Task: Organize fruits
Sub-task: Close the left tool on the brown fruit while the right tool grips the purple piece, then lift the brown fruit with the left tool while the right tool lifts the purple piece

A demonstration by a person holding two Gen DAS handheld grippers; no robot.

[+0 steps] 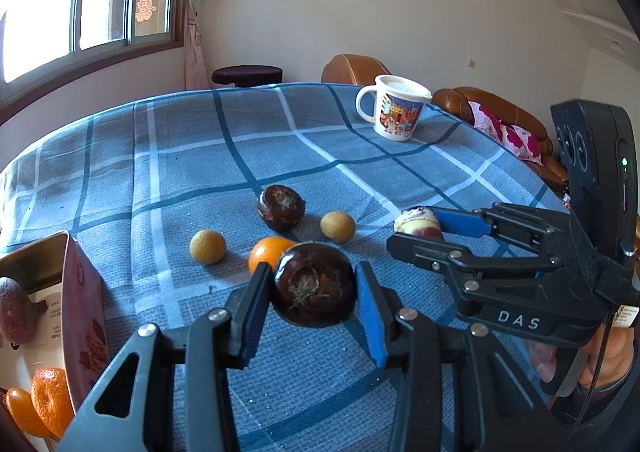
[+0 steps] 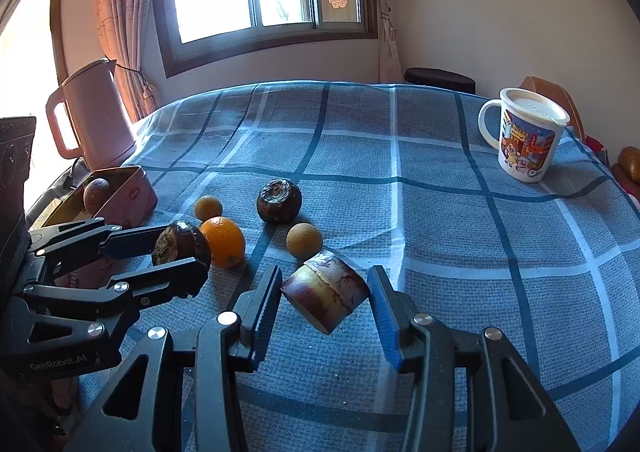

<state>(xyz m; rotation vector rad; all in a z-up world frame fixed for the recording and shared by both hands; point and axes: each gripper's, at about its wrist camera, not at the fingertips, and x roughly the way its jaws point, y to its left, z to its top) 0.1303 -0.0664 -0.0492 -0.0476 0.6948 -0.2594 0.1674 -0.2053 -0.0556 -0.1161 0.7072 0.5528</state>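
I have the left gripper (image 1: 314,292) closed on a dark water chestnut (image 1: 314,290), held just above the desk (image 1: 180,156) near its front edge. The right gripper (image 2: 324,300) brackets a purple-and-cream cut chunk (image 2: 325,298); I cannot tell whether its pads grip it or merely flank it. To do this well I'd carry the chestnut level toward the pink box (image 1: 86,316) at the desk's left edge, clearing its wall before letting go, and keep clear of the orange (image 1: 269,252) just behind. Both grippers point forward across the desk, low, nearly parallel, side by side.
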